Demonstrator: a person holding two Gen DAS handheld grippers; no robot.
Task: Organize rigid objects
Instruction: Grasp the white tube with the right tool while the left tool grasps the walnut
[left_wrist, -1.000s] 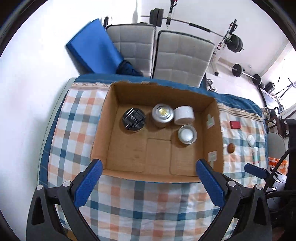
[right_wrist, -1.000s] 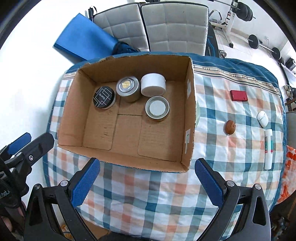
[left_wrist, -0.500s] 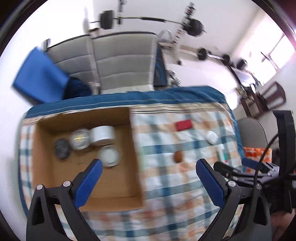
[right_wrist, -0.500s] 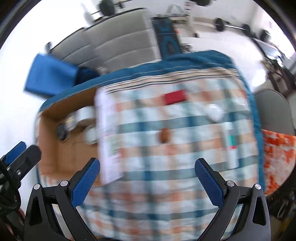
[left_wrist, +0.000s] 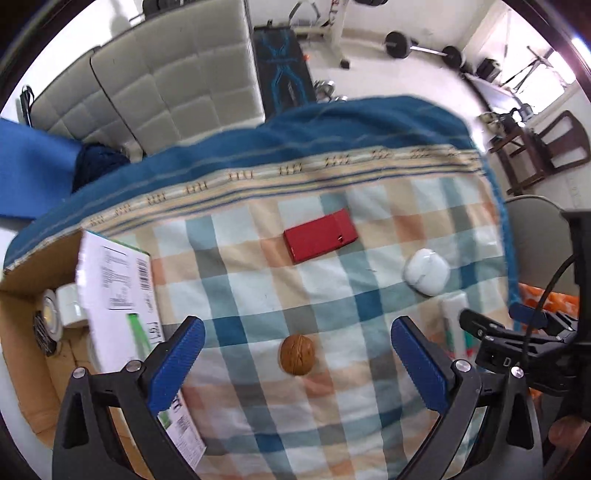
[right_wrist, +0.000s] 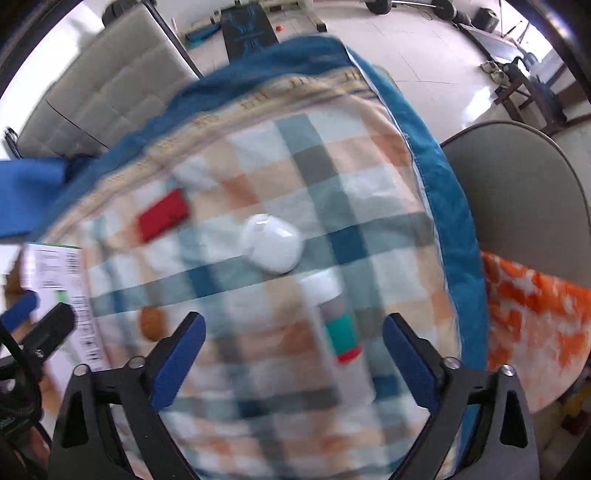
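- Both claws have swung away from the open brown cardboard box (left_wrist: 33, 373) to the loose items on the checked cloth (EARLIER frames looked into the box).
- Left claw (left_wrist: 297, 363): wide open, empty, straddling the brown walnut (left_wrist: 297, 354).
- Right claw (right_wrist: 293, 352): jaws just closing a little, nothing pressed; the white tube with a green band (right_wrist: 334, 325) lies between them, the white rounded plastic case (right_wrist: 272, 243) just beyond.
- Risk: the round walnut may roll on soft cloth if one pad touches first.

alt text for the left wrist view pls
Open left tongs hang over a walnut on a checked cloth. Beyond it lie a red box and white case; a cardboard box is at left.
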